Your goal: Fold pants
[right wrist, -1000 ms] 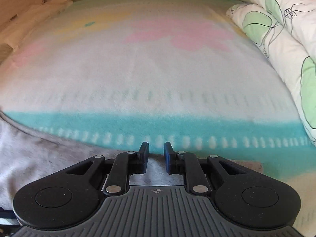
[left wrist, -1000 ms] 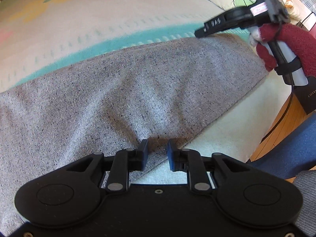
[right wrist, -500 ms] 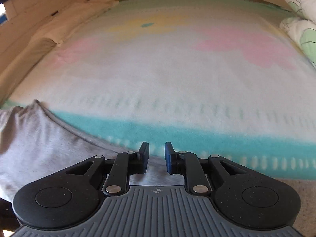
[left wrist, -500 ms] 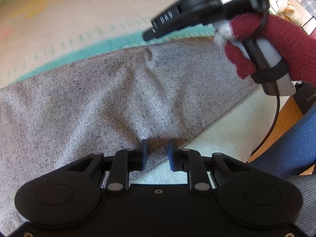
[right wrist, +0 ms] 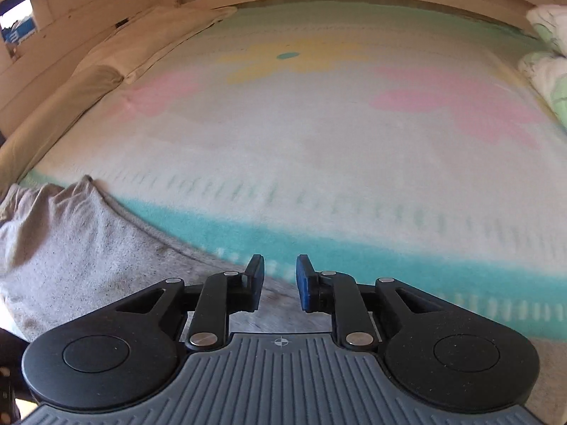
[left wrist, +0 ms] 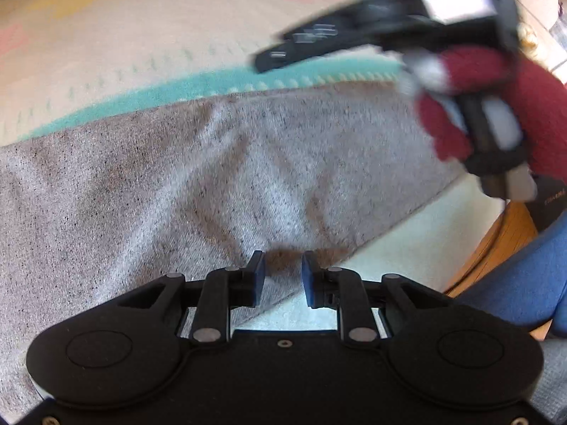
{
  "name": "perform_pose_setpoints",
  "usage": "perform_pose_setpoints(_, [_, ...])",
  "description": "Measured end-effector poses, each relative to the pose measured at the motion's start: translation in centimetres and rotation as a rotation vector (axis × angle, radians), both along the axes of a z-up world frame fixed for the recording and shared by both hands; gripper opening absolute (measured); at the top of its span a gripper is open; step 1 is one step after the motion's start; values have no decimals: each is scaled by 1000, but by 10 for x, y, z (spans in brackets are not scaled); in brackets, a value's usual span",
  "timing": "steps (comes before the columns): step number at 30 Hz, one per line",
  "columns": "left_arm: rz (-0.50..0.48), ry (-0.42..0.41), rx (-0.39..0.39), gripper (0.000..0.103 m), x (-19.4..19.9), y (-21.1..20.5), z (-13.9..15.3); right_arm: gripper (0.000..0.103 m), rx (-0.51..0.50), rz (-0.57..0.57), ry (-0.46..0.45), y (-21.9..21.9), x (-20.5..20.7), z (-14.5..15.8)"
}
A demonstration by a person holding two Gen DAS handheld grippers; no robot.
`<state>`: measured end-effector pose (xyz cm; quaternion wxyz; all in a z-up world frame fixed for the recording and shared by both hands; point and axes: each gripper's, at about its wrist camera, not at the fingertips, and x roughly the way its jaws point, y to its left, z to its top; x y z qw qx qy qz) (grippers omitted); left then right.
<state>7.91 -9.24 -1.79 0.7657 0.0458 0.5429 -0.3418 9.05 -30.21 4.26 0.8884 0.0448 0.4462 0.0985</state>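
**Folding pants on a pastel blanket, both grippers low over the cloth**

Covering nearly the whole bed, a blanket (right wrist: 319,134) with pink and yellow flowers and a teal band runs out of both views. The grey speckled pants (left wrist: 219,177) lie across its near edge, creased, and are cut off at the left and bottom of the left wrist view; in the right wrist view only a rumpled part shows at the lower left. Pillows (right wrist: 545,67) sit at the right edge, half out of frame and blurred.

A hand in a red knitted glove (left wrist: 496,106) grips the handle of the right gripper (right wrist: 280,276), smeared by motion in the left view. Its jaws are opening; a gap shows between the blue pads, and grey cloth lies beneath them, unpinched.

The left gripper (left wrist: 282,272) hangs over the pants' near hem. Its fingers stand apart, cloth visible in the gap, but whether the pads press it is hard to make out.
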Motion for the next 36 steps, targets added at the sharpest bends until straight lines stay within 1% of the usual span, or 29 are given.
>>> perform_pose_setpoints(3, [57, -10, -7, 30, 12, -3, 6, 27, -22, -119, 30, -54, -28, 6])
perform_pose_setpoints(5, [92, -6, -15, 31, 21, -7, 10, 27, 1, -219, 66, -89, -48, 11])
perform_pose_setpoints(6, [109, -2, -21, 31, 25, -9, 11, 28, 32, -283, 78, -105, -60, 13])
perform_pose_setpoints(9, [133, -11, -2, 32, 31, -20, 12, 28, 212, -565, 105, -152, -110, 10])
perform_pose_setpoints(11, [145, -22, 52, 32, 30, -31, 5, 29, 345, -729, 93, -169, -148, 4])
perform_pose_setpoints(12, [142, -15, 85, 32, 30, -36, 0, 31, 393, -803, 81, -174, -165, 1])
perform_pose_setpoints(13, [135, -3, 107, 32, 29, -38, -6, 34, 416, -857, 74, -174, -178, -3])
perform_pose_setpoints(14, [128, 3, 118, 32, 27, -40, -14, 34, 425, -892, 71, -174, -189, -7])
perform_pose_setpoints(15, [118, -21, 120, 33, 24, -41, -16, 34, 425, -915, 68, -174, -198, -9])
perform_pose_setpoints(17, [78, -62, 140, 34, 17, -44, -15, 36, 431, -941, 71, -172, -208, -18])
perform_pose_setpoints(18, [70, -70, 143, 34, 14, -44, -16, 38, 443, -949, 79, -172, -210, -23])
perform_pose_setpoints(21, [87, -52, 129, 34, 15, -42, -16, 40, 516, -995, 102, -173, -203, -37])
perform_pose_setpoints(23, [98, -36, 120, 34, 18, -42, -16, 43, 551, -1003, 75, -174, -194, -43])
perform_pose_setpoints(25, [112, -17, 106, 34, 19, -36, -12, 45, 524, -1006, 41, -170, -185, -45])
perform_pose_setpoints(27, [117, -6, 97, 34, 21, -35, -10, 47, 482, -965, 25, -165, -175, -44])
perform_pose_setpoints(28, [121, -1, 91, 34, 22, -35, -9, 44, 452, -942, 24, -162, -170, -41])
perform_pose_setpoints(29, [128, 2, 81, 34, 24, -34, -7, 24, 428, -912, 17, -160, -167, -39])
perform_pose_setpoints(30, [139, 2, 70, 34, 27, -34, -4, 13, 413, -885, 5, -157, -165, -37])
perform_pose_setpoints(33, [177, -18, 46, 34, 39, -37, 6, 13, 379, -835, -53, -146, -163, -21])
perform_pose_setpoints(36, [227, -32, 40, 34, 58, -45, 8, 13, 339, -775, -118, -137, -161, -3])
